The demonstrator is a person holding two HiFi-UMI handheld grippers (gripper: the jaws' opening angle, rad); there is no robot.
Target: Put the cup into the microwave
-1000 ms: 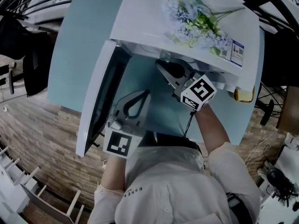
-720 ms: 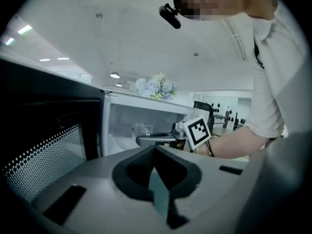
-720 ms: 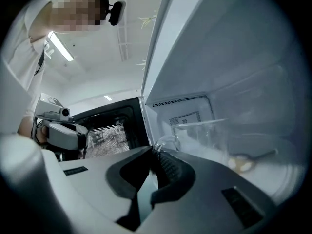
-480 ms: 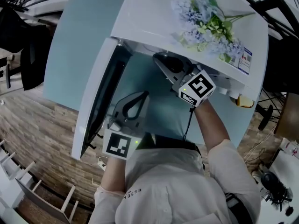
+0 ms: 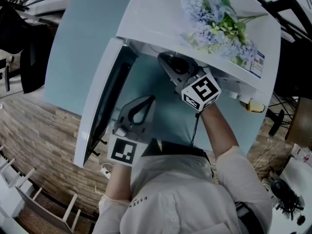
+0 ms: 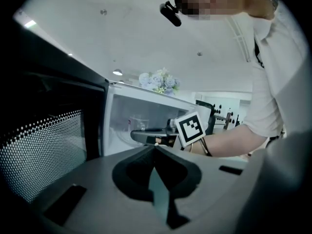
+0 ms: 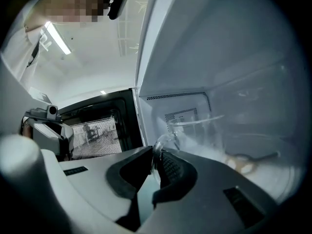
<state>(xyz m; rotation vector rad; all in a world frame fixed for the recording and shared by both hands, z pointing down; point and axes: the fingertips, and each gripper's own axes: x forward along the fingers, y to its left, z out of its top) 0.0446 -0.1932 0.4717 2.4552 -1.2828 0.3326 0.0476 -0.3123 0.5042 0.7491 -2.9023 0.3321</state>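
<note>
The white microwave (image 5: 161,18) stands on the pale blue table with its door (image 5: 105,96) swung open to the left. My right gripper (image 5: 168,65) reaches into the cavity. In the right gripper view it (image 7: 157,152) is shut on the handle of a clear glass cup (image 7: 200,130), which hangs inside the white cavity. From the left gripper view the cup (image 6: 138,124) shows faintly inside, beyond the right gripper (image 6: 141,136). My left gripper (image 5: 146,104) hovers in front of the opening beside the door, jaws shut (image 6: 155,147) with nothing between them.
Artificial blue-white flowers (image 5: 217,28) lie on top of the microwave. The door's perforated dark window (image 6: 44,150) stands close on the left. A small yellow object (image 5: 254,105) sits at the table's right edge. Wooden floor (image 5: 39,130) lies beyond the table.
My right gripper has shifted a little to the left and further in with the cup. The left gripper has stayed where it was.
</note>
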